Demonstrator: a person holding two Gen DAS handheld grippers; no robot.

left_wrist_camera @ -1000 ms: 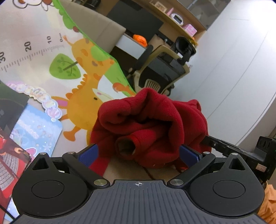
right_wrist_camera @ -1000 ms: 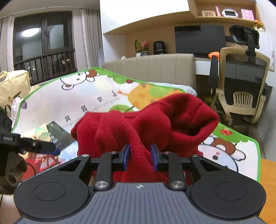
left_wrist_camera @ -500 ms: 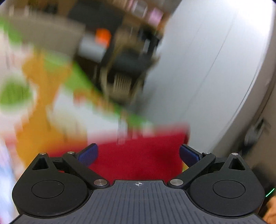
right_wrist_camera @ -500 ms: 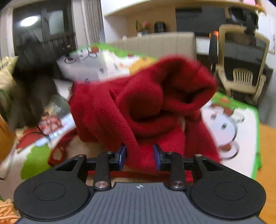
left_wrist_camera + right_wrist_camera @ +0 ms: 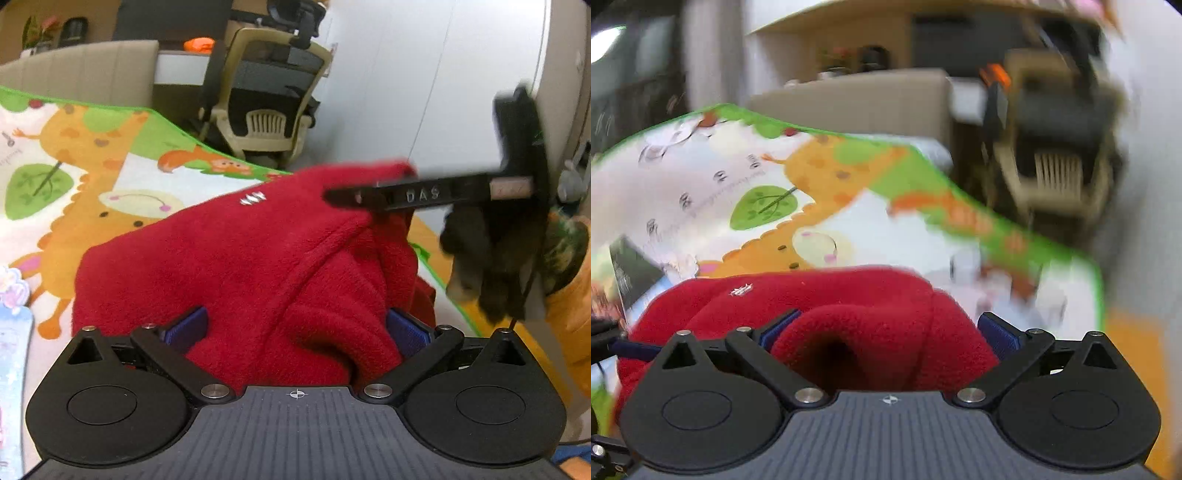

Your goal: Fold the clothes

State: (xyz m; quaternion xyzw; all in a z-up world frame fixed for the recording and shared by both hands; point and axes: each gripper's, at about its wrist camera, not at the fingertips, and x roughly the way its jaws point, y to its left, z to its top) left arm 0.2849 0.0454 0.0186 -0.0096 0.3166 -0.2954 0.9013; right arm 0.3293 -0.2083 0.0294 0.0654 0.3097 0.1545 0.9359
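Red fleece garment [image 5: 229, 258] heaped on giraffe-print play mat [image 5: 92, 177]. Left claw [image 5: 295, 328] spread wide, fleece bunched between blue pads [image 5: 184, 326]. Right claw [image 5: 886, 332] likewise spread around a fleece fold, not pinching.

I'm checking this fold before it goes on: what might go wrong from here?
1. Both sets of jaws stand wide open around the bunched red fleece, so closing may grab several layers.
2. The right gripper view is blurred by motion; it could snag or drag the fleece across the play mat.
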